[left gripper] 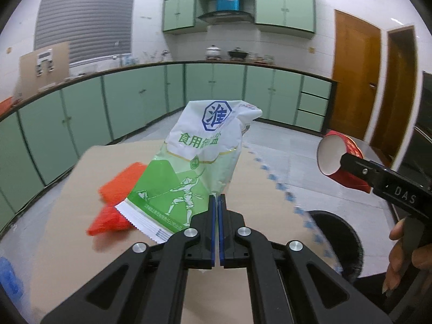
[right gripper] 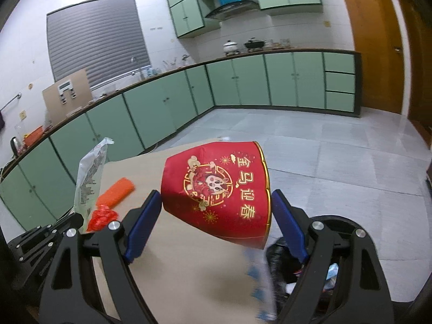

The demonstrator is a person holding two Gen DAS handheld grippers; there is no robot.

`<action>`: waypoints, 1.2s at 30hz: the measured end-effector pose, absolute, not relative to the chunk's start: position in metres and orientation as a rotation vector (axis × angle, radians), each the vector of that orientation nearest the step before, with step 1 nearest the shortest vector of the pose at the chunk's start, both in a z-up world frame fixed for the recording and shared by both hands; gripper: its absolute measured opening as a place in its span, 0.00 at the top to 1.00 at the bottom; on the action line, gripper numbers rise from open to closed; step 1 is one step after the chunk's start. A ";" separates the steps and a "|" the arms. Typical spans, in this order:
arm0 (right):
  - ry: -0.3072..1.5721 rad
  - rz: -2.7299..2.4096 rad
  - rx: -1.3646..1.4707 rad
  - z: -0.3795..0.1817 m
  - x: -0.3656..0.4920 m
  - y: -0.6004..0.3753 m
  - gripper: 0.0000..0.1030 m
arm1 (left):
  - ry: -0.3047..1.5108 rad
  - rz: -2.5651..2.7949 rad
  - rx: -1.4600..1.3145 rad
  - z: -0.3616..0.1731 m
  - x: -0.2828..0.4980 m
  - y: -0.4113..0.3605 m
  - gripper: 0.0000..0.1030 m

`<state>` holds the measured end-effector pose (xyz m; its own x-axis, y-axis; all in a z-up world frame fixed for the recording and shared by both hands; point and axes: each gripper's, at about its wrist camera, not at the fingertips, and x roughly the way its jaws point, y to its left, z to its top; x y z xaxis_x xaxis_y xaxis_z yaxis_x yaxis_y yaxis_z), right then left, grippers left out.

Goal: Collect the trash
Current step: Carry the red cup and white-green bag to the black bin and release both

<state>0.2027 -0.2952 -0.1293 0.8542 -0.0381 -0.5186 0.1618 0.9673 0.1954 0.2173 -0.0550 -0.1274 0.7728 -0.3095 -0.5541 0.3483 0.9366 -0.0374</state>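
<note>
My left gripper (left gripper: 217,198) is shut on a white and green salt bag (left gripper: 194,162) and holds it upright above the cardboard-covered table (left gripper: 81,243). The bag also shows edge-on in the right wrist view (right gripper: 89,181). My right gripper (right gripper: 216,202) is shut on a red paper cup (right gripper: 218,191), held on its side with its mouth to the right. The cup shows in the left wrist view (left gripper: 340,159), above and beyond a black trash bin (left gripper: 337,240). The bin also shows below the cup in the right wrist view (right gripper: 332,256), with trash inside.
An orange sponge (left gripper: 122,181) and a crumpled red wrapper (left gripper: 108,220) lie on the table, left of the bag. Something blue (left gripper: 9,275) sits at the table's left edge. Green kitchen cabinets (left gripper: 135,100) line the far walls. Wooden doors (left gripper: 353,73) are at the right.
</note>
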 end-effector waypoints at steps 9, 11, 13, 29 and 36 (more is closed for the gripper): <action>0.531 -0.229 0.234 -0.143 0.152 -0.368 0.23 | 0.612 -0.518 0.100 -0.137 0.203 -0.145 0.98; 0.531 -0.251 0.238 -0.147 0.146 -0.382 0.23 | 0.617 -0.551 0.115 -0.141 0.199 -0.164 0.98; 0.534 -0.272 0.246 -0.152 0.140 -0.397 0.23 | 0.623 -0.583 0.131 -0.145 0.196 -0.184 0.98; 0.593 -0.381 0.282 -0.204 0.137 -0.482 0.23 | 0.716 -0.752 0.216 -0.199 0.198 -0.309 0.98; 0.634 -0.396 0.304 -0.229 0.148 -0.504 0.23 | 0.770 -0.778 0.240 -0.226 0.203 -0.341 0.98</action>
<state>0.1481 -0.5041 -0.2289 0.7354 -0.2635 -0.6243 0.4459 0.8819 0.1530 0.2028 -0.3407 -0.2263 0.4610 -0.5418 -0.7028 0.7081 0.7019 -0.0766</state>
